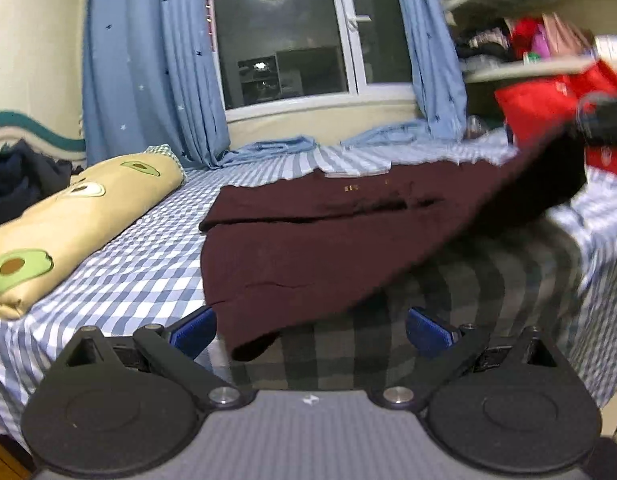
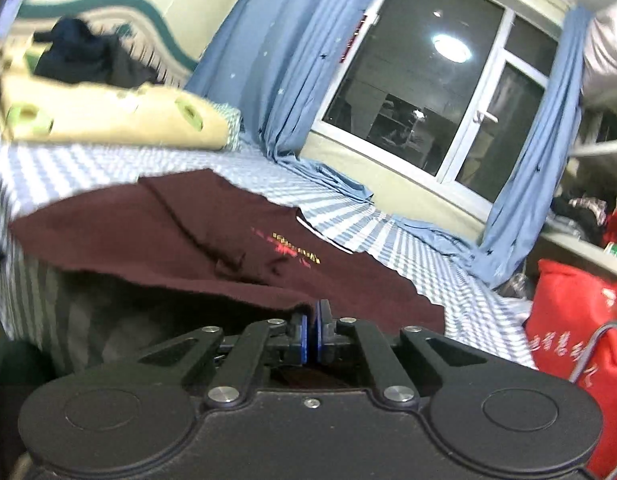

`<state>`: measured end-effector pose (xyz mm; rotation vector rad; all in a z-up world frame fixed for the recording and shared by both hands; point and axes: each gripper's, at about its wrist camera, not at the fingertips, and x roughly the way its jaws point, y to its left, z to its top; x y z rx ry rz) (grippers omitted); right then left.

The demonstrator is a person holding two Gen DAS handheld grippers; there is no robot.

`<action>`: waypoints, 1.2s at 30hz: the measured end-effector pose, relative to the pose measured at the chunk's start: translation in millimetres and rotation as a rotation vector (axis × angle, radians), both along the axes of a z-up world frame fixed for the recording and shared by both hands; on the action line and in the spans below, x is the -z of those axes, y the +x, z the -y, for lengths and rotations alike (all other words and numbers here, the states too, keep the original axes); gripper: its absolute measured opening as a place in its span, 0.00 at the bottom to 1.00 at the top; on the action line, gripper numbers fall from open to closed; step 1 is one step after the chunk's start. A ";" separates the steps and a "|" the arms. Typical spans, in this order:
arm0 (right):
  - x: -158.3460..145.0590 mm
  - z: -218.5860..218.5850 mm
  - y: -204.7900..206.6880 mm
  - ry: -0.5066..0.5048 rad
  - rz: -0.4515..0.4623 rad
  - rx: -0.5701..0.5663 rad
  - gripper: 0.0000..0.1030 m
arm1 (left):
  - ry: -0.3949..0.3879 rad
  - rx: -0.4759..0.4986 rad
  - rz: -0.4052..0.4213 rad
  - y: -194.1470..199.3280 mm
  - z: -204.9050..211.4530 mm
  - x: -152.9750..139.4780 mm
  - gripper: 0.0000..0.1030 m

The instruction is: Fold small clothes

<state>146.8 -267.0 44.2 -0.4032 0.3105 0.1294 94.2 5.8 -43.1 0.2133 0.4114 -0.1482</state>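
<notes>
A dark maroon garment (image 1: pixel 308 240) with small gold lettering lies on the blue-and-white checked bed sheet (image 1: pixel 128 264). Its right side is raised off the bed, up to a lifted corner (image 1: pixel 556 168) at the far right. My left gripper (image 1: pixel 310 332) is open just above the sheet, and the garment's near corner hangs down between its blue pads (image 1: pixel 192 332) without touching them. In the right wrist view, my right gripper (image 2: pixel 312 336) is shut on the near edge of the maroon garment (image 2: pixel 228 248) and holds it up over the bed.
A beige avocado-print pillow (image 1: pixel 68 220) lies along the bed's left side, with a pile of dark clothes (image 1: pixel 16 176) behind it. Blue curtains (image 1: pixel 148 80) frame the window at the back. Red bags (image 1: pixel 548 104) and shelves (image 1: pixel 528 64) crowd the right.
</notes>
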 end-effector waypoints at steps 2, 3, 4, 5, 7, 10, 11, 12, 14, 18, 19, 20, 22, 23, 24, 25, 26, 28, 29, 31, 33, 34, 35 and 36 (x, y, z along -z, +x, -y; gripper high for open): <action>-7.5 1.5 11.1 0.002 0.011 -0.006 0.03 | 0.028 -0.033 -0.014 11.2 10.6 4.8 0.99; -11.8 2.3 16.8 0.006 0.013 -0.008 0.03 | 0.032 -0.042 -0.017 16.9 14.8 5.8 0.99; -15.7 3.2 22.3 0.014 0.012 -0.010 0.03 | 0.030 -0.049 -0.016 23.1 19.2 5.7 0.99; -19.7 4.2 28.2 0.026 0.012 -0.010 0.03 | 0.027 -0.054 -0.012 27.5 22.9 6.0 0.99; -27.2 6.1 39.2 0.052 0.007 -0.007 0.03 | 0.043 -0.063 -0.003 38.4 30.8 6.8 0.99; -38.0 12.0 56.0 0.112 -0.010 -0.005 0.03 | 0.142 -0.095 -0.018 58.8 42.3 13.6 0.99; -40.6 13.8 61.3 0.130 -0.014 -0.003 0.03 | 0.166 -0.098 -0.017 63.3 43.7 15.4 0.99; -43.4 15.9 67.2 0.149 -0.018 0.002 0.03 | 0.183 -0.096 -0.016 67.1 43.6 16.6 0.99; -49.7 20.6 78.6 0.188 -0.023 0.010 0.03 | 0.217 -0.101 -0.014 73.3 41.4 17.3 0.99; -61.6 30.3 100.5 0.253 -0.018 0.029 0.03 | 0.252 -0.127 -0.011 81.0 30.3 14.7 0.99; -64.0 33.3 106.0 0.268 -0.020 0.033 0.03 | 0.247 -0.132 -0.009 82.5 25.9 12.5 0.99; -66.2 36.2 112.2 0.286 -0.023 0.039 0.03 | 0.234 -0.134 -0.006 83.4 21.8 10.0 0.99; -68.2 42.6 122.7 0.324 -0.032 0.050 0.03 | 0.182 -0.129 0.016 82.3 12.8 2.8 0.98; -67.4 46.2 126.5 0.345 -0.036 0.057 0.03 | 0.150 -0.122 0.029 81.1 8.9 -0.5 0.97; -66.3 49.9 129.7 0.364 -0.041 0.066 0.03 | 0.122 -0.114 0.042 80.4 5.6 -3.7 0.95; -65.1 52.6 131.5 0.377 -0.046 0.073 0.03 | 0.105 -0.107 0.054 79.8 2.7 -5.9 0.93; -63.8 55.3 132.2 0.388 -0.051 0.078 0.03 | 0.093 -0.095 0.069 79.6 0.9 -7.9 0.92; -60.4 60.3 130.6 0.403 -0.060 0.086 0.03 | 0.087 -0.069 0.100 78.9 0.0 -10.2 0.89; -58.7 61.6 129.2 0.404 -0.064 0.089 0.03 | 0.088 -0.055 0.110 80.1 -2.6 -11.4 0.87; -56.4 65.4 125.4 0.406 -0.074 0.094 0.03 | 0.083 -0.030 0.131 79.9 -4.5 -14.0 0.85; -54.7 67.6 121.8 0.409 -0.083 0.094 0.03 | 0.057 -0.005 0.137 80.8 -7.5 -17.3 0.85; -54.7 68.7 120.8 0.410 -0.085 0.094 0.03 | 0.052 0.005 0.134 80.7 -8.0 -17.8 0.88; -55.1 69.1 120.1 0.407 -0.086 0.094 0.03 | 0.056 0.016 0.132 81.7 -8.1 -17.0 0.90; -56.1 68.6 120.1 0.403 -0.086 0.092 0.03 | 0.069 0.028 0.134 80.8 -7.2 -15.2 0.95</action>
